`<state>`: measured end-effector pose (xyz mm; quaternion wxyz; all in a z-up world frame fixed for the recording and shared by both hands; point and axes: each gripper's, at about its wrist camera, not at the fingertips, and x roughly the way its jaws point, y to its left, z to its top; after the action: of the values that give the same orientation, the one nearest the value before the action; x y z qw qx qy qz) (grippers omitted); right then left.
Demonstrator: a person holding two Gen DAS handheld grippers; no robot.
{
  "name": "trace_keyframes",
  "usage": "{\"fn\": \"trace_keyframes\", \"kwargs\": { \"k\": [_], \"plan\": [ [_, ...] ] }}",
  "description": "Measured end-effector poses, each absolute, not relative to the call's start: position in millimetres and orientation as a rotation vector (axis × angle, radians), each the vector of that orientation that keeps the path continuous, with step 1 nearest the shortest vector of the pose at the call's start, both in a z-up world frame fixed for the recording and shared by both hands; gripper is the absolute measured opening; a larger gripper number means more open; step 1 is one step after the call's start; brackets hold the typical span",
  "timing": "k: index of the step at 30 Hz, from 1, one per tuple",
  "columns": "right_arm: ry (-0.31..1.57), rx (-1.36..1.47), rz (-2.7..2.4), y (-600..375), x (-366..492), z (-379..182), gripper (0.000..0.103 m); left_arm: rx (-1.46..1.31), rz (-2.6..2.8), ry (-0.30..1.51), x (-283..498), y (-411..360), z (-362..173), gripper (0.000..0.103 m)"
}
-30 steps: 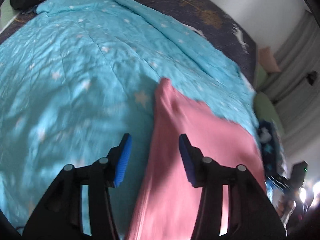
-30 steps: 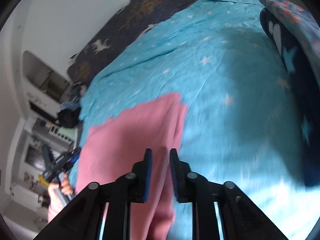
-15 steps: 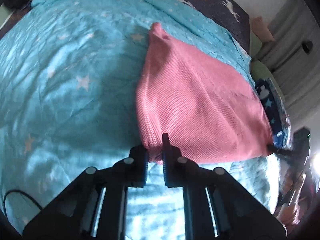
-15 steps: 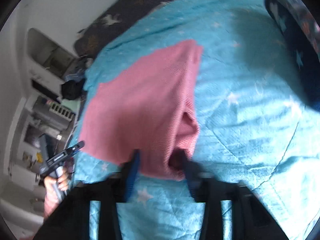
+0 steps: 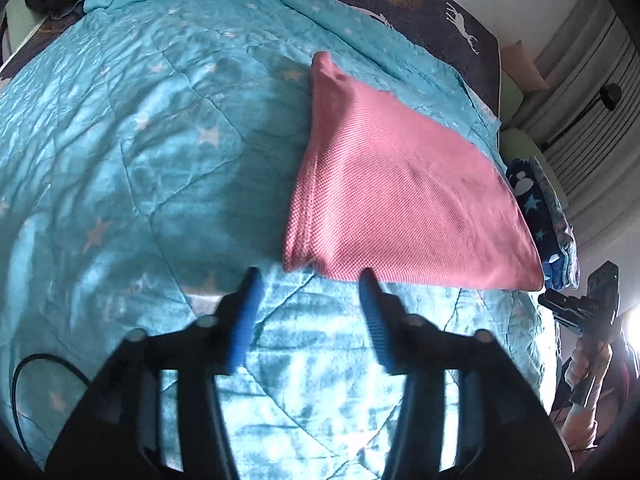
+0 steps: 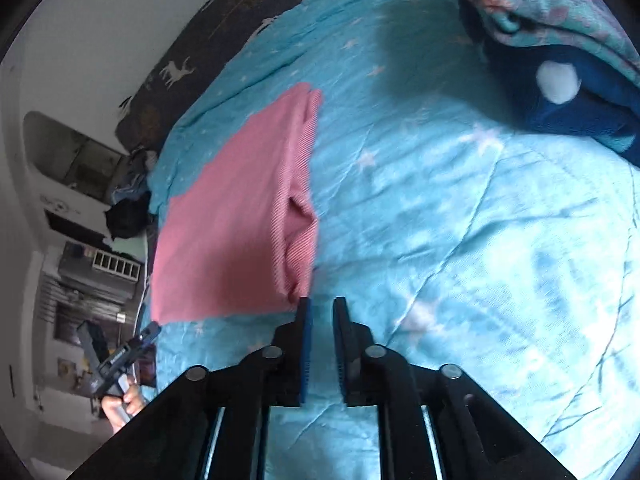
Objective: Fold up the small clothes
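Cloth [image 5: 400, 200], pink and folded, lies flat on my bed's blue star quilt [image 5: 140, 152]. In the left view it fills the centre right of the frame, its near corner just above my left gripper [image 5: 310, 276]. Those fingers [image 5: 244, 320] have just been opening and stand wide apart with only quilt between them; the cloth edge sits just past the tips, and the right tip overlaps it in the picture, though I cannot tell whether it touches.

In the right view the cloth sits left of centre, with a small pucker along its right edge. My right gripper [image 6: 322, 304] is at the lower centre, its fingers [image 6: 304, 344] having just opened to a narrow gap with nothing in it, the left tip just beside the cloth's near corner. A dark blue blanket [image 6: 568, 92] is bunched at the upper right. My other hand [image 6: 120, 404] shows at the lower left.
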<state>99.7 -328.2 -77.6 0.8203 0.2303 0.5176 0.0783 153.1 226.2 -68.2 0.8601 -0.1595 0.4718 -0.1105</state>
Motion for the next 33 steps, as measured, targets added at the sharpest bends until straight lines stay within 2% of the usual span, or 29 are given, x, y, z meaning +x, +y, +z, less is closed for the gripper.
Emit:
{"fn": "trace_keyframes", "kwargs": {
  "k": [5,11,13,14,16,17,18,19,22,28,33],
  "plan": [
    [1.098,0.541,0.287,-307.8,106.8,-81.5,0.05,-0.396,-0.268,1.008,160.3,219.4,-71.6,0.057],
    [1.141,0.615,0.296,-293.1,133.6,-102.4,0.052,-0.402,-0.254,0.999,185.0,208.0,-77.0,0.057],
    [1.131,0.684,0.302,-294.2,144.4,-108.4,0.052,-0.429,-0.26,0.992,188.1,208.7,-77.9,0.037],
    [1.118,0.728,0.305,-297.1,148.4,-111.5,0.052,-0.45,-0.268,0.997,190.2,209.4,-79.6,0.018],
    [1.09,0.799,0.291,-300.6,159.4,-115.9,0.052,-0.511,-0.28,1.007,193.0,213.7,-84.8,0.015],
    [1.071,0.822,0.273,-300.9,164.3,-118.4,0.047,-0.527,-0.28,1.001,192.8,215.8,-86.2,0.014],
    [1.052,0.822,0.253,-301.4,166.8,-118.2,0.02,-0.535,-0.275,0.992,191.4,216.5,-86.5,0.013],
    [1.046,0.799,0.229,-301.1,169.9,-117.9,0.005,-0.541,-0.273,0.979,188.6,217.1,-85.2,0.013],
    [1.007,0.79,0.243,-293.1,169.4,-107.6,0.005,-0.572,-0.293,0.936,176.4,220.6,-72.3,0.012],
    [0.892,0.712,0.299,-302.4,129.3,-43.6,0.005,-0.55,-0.416,0.893,134.4,203.8,-38.8,0.012],
    [0.974,0.647,0.244,-314.1,81.6,-40.0,0.005,-0.501,-0.464,0.948,78.5,183.7,-39.0,0.012]
  ]
}}
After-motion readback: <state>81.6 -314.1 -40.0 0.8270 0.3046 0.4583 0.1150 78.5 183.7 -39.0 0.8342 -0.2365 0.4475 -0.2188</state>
